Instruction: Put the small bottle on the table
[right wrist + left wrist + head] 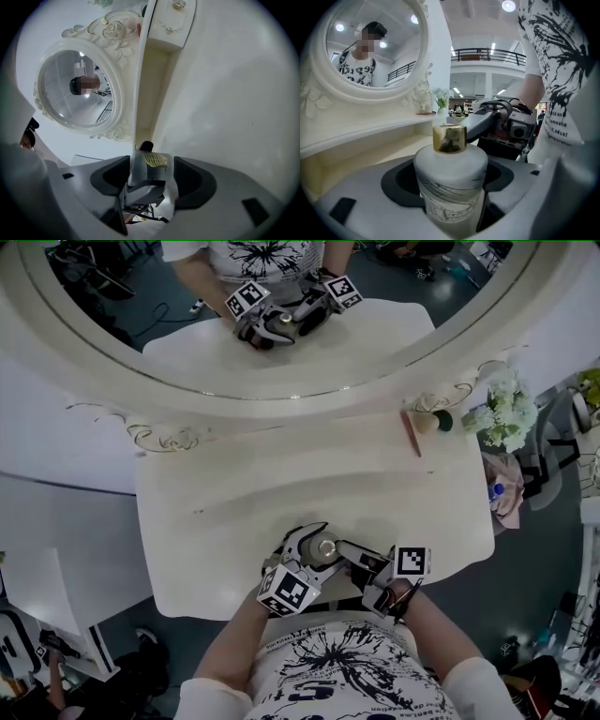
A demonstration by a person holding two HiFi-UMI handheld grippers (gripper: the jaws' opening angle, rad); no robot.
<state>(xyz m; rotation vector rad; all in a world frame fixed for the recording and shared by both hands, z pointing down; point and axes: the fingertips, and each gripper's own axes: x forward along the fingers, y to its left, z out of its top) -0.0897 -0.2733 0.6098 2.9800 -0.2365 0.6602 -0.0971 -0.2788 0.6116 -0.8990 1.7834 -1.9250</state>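
You are holding the small bottle upright at the lower centre of the head view, over the near edge of the counter. Its long axis is running straight up and down, with the gold cap on top, facing the head camera. Whether its base is touching the counter is not showing. Your left gripper is pinching the bottle's white body, its fingers pressing on both sides below the shoulder. Your right gripper is reaching in from the right, its fingers standing spread wide with the bottle's pale side between them and no squeeze showing. The cap is sitting closed on the bottle, and the opaque body is hiding whatever is inside. The round mirror is rising behind the counter, and white flowers are standing at the counter's upper right end.
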